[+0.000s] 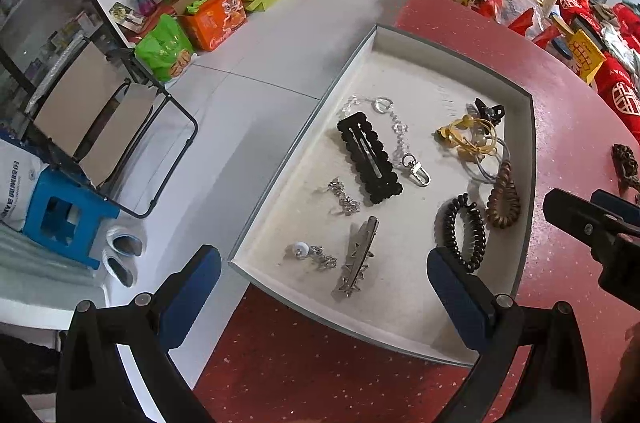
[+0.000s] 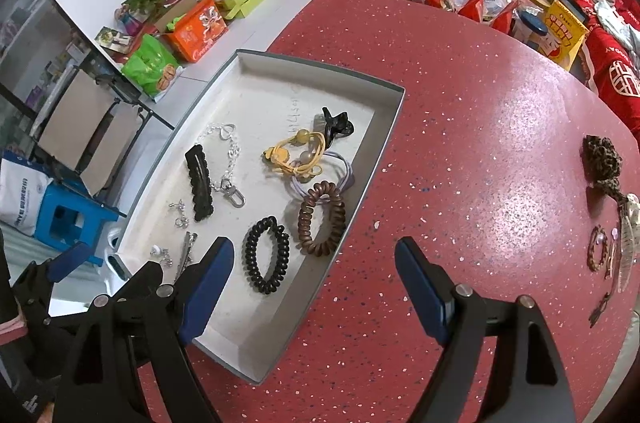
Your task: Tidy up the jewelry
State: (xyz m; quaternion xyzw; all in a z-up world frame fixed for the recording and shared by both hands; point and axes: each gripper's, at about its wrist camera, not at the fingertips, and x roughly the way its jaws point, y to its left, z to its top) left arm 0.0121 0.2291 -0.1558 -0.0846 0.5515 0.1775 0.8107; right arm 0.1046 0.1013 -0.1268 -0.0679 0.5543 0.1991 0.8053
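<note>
Jewelry is lying partly in the grey tray [image 2: 384, 143], and a leopard-print scrunchie [image 2: 602, 159] with a few clips is waiting on the red table [image 2: 460, 143], well to the tray's right. The right gripper [image 2: 314, 287], jaws released and empty, is hovering just right of the tray, nearer those pieces; the left gripper [image 1: 324, 287], also spread empty, is hanging over the tray's near end.

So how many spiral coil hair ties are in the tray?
2: a black coil near the tray's front, and a brown coil right behind, by the right wall.

A shallow grey tray [image 2: 390, 127] held hair ties and clips; at its 3 o'clock, more pieces [image 2: 602, 159] lay loose
</note>
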